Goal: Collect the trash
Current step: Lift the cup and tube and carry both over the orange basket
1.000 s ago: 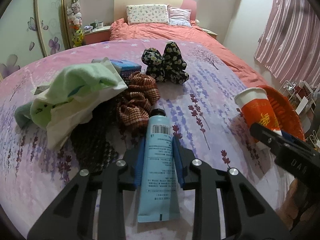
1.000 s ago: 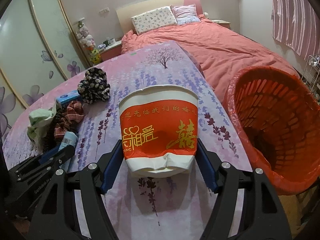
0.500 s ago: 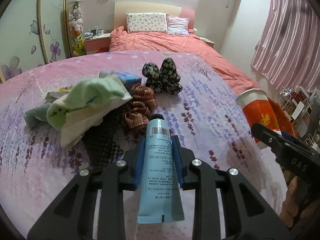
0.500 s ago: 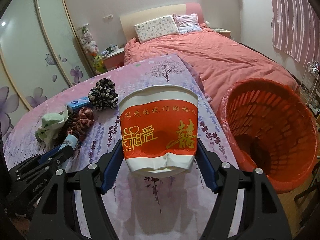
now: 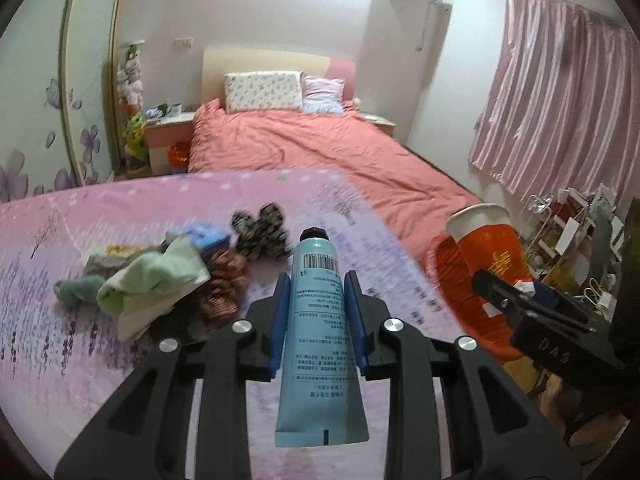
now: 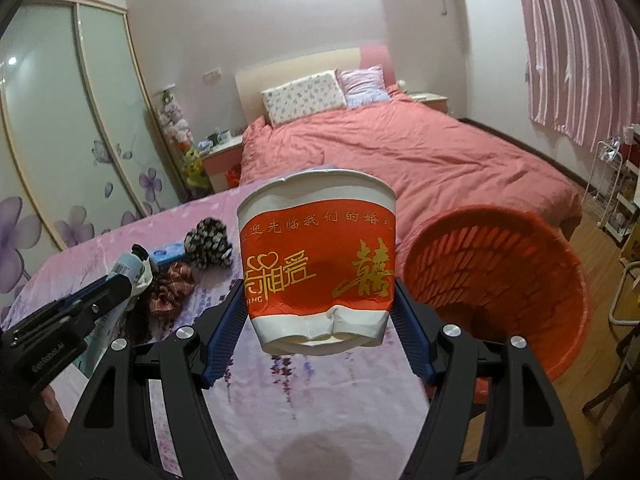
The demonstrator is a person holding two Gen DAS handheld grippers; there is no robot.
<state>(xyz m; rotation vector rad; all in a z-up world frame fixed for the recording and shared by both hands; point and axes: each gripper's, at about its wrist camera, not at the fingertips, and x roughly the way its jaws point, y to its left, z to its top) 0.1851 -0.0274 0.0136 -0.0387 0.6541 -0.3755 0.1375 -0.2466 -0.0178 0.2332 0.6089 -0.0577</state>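
My left gripper (image 5: 316,292) is shut on a light blue tube (image 5: 318,320) with a black cap, held in the air over the purple flowered cloth (image 5: 80,360). My right gripper (image 6: 320,304) is shut on a red and white paper cup (image 6: 316,260), dented near its base. That cup (image 5: 490,248) and the right gripper's finger show at the right of the left wrist view. An orange-red plastic basket (image 6: 520,280) stands just right of the cloth's edge, beside the cup. The left gripper and tube (image 6: 132,264) appear at the left of the right wrist view.
On the cloth lie a green and white rag (image 5: 152,284), a brown scrunchie (image 5: 224,284), a black flowered scrunchie (image 5: 260,232) and a blue packet (image 5: 208,236). A bed with a salmon cover (image 5: 320,152) lies beyond. A wire rack (image 6: 616,184) stands at the right.
Both grippers have risen with the tube and the cup still held. The items on the cloth now look lower and farther off, and more of the room shows.
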